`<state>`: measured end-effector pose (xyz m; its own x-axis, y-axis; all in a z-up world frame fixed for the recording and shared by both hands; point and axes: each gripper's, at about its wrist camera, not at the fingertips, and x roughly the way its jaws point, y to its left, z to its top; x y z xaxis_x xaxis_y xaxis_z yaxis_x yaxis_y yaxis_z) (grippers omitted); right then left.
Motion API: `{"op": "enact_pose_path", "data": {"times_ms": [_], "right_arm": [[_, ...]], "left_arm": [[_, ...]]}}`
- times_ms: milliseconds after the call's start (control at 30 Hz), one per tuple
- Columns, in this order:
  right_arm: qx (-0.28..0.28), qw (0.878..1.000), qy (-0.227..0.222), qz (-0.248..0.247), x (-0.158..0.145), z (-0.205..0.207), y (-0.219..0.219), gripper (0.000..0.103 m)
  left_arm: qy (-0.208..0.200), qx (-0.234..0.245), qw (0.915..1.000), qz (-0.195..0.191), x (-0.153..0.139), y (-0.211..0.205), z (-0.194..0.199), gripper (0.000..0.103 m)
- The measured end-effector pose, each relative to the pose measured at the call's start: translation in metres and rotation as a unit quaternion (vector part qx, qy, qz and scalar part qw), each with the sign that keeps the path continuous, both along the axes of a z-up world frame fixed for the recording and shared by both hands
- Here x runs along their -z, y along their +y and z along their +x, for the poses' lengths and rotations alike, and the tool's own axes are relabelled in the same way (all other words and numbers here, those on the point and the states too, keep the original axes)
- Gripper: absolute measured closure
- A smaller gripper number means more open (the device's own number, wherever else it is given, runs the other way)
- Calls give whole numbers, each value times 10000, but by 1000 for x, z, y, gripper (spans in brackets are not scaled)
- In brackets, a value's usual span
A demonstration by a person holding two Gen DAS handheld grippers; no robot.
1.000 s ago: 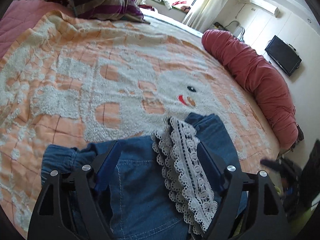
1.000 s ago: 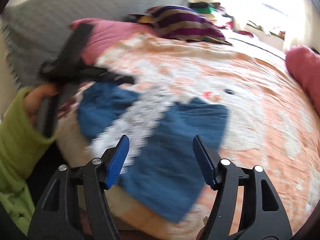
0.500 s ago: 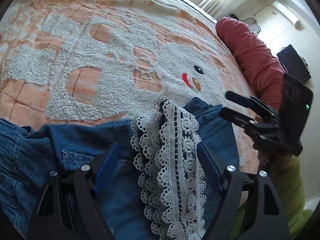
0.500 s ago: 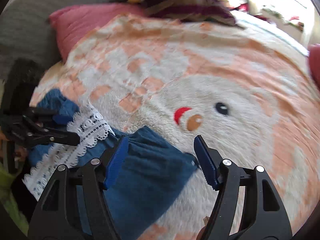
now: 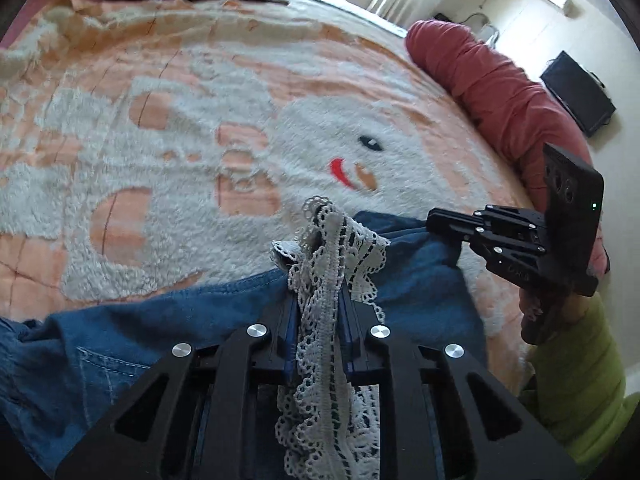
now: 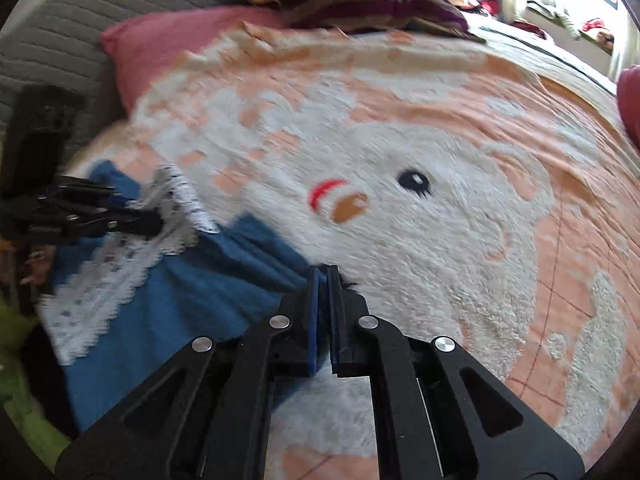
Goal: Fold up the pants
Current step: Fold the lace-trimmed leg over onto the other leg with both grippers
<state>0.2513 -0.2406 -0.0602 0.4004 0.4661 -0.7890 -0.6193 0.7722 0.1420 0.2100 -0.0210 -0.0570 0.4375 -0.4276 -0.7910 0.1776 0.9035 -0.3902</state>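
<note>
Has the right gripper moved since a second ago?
Yes. The right gripper moved toward the blanket's snowman face, and its jaws have just been closing on the denim pants' corner.

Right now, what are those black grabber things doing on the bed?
A person is starting to fold blue denim pants on a fluffy snowman blanket. The left gripper has just closed on the white lace trim. The right gripper has just pinched shut on the pants' far corner. Nothing is folded over yet.
</note>
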Motion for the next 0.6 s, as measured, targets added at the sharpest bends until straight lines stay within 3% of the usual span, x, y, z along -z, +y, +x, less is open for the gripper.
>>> {"op": "enact_pose_path", "data": {"times_ms": [67,133,167,200,433,600], "right_arm": [[75,9999,27,-83,10,0,6,97],[189,9998,-65,74,7,-4,3,84],[309,9993,-144,164,1,-9,-1,67],[378,9989,-197,201,-3,-13,-6,61],[350,9953,-788,452,-50,-81,-6,49],[-37,9948,-957,334,-56,-139,17,45]], "left_arm": [[67,-63,9999,44,9,4,-2,76],[30,-45,10000,-7,7,10,-9,75],[-32,-37,10000,36,2,14,-15,72],[-123,-60,9998,133,-3,17,-20,66],[-499,-276,9977,366,-29,48,-73,56],[-511,-175,9977,417,-31,50,-112,56]]}}
